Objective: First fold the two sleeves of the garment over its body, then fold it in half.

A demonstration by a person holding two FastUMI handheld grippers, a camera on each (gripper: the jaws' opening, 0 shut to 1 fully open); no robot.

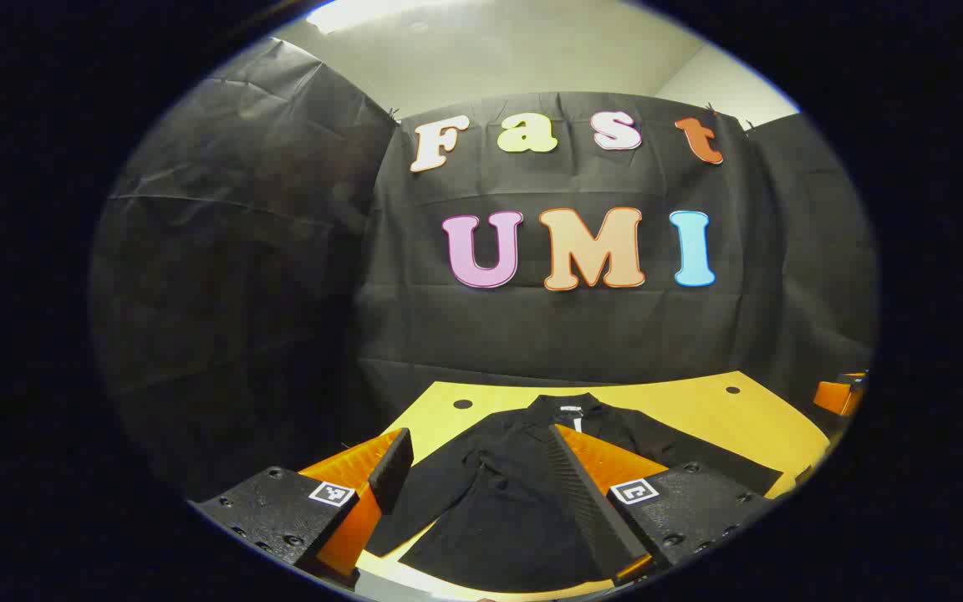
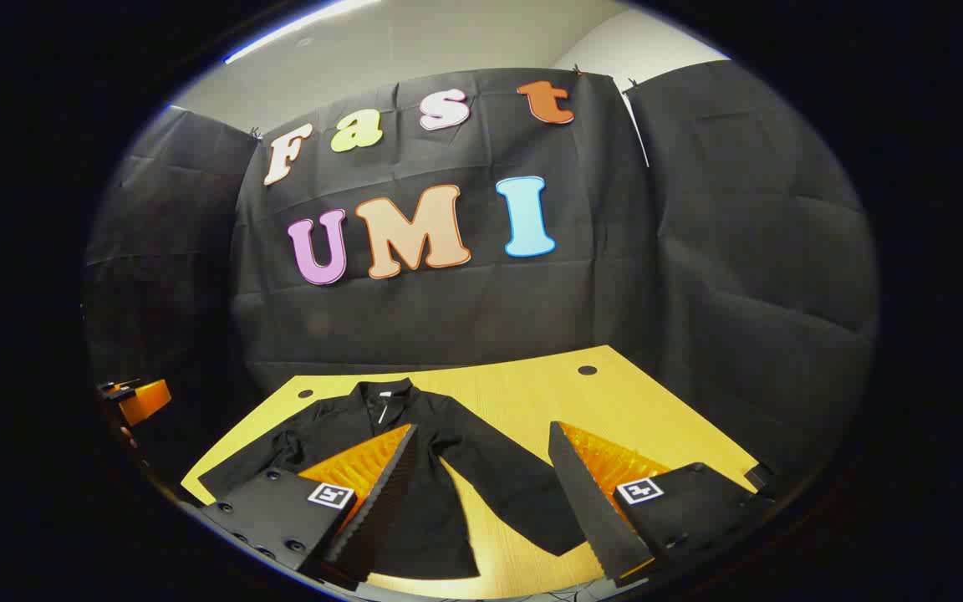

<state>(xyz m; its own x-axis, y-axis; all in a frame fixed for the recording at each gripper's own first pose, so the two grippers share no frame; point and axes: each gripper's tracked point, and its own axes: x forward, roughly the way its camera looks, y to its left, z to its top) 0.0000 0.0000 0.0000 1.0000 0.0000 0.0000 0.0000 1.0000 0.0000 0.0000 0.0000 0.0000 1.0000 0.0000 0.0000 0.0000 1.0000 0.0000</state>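
Across the upper two thirds of both views, the black cloth wall [image 1: 582,334] is hanging in creases, with a strip of pale ceiling [image 2: 415,42] showing above it. Below it, in the lower middle of each frame, we are looking down on a yellow table [image 1: 699,414] with small dark holes [image 2: 588,369] near its far edge. On the table the black garment [image 2: 415,502] is lying flat, collar toward the wall, both sleeves spread out to the sides and not folded over the body. In the left gripper view it is sitting at bottom centre [image 1: 498,510]; in the right gripper view it is lying in the lower left, one sleeve stretching toward the frame's middle. We are holding the left gripper [image 1: 481,456] above the garment's body, fingers spread wide and touching nothing. We are holding the right gripper [image 2: 481,447] likewise spread apart, over that sleeve and bare tabletop. An orange part [image 2: 143,400] is peeking in at the right gripper view's left edge.
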